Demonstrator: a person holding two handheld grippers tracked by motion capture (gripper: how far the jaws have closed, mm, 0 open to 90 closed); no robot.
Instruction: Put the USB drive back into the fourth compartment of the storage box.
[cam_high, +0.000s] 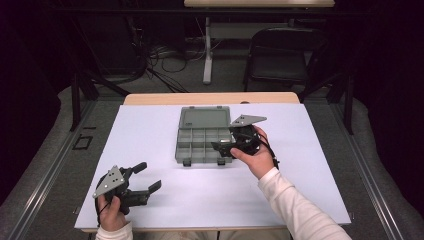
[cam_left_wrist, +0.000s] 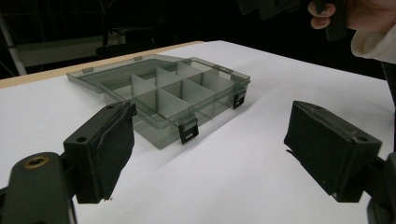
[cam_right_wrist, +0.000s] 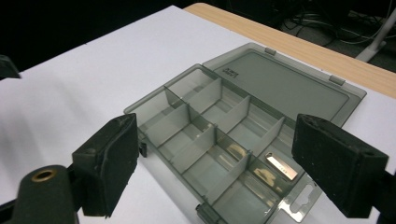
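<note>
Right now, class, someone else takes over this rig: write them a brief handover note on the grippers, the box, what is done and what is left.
Left gripper: open, holding nothing, near the table's front left.
Right gripper: open, above the organiser box's right side.
Box: mid-table, lid folded flat behind it; one small metallic piece lies in a compartment, the others look bare.
Done: lid opened.
Left: apparently handling that piece; cannot tell more.

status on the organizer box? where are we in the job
Done: the organizer box lies open on the white table, lid flat behind it, and a small metal piece sits in one compartment nearest the right gripper. In hand: that gripper hovers open at the box's right edge, holding nothing. The left gripper waits open, apart from the box. Left: other compartments look empty; lid not yet closed.
</note>
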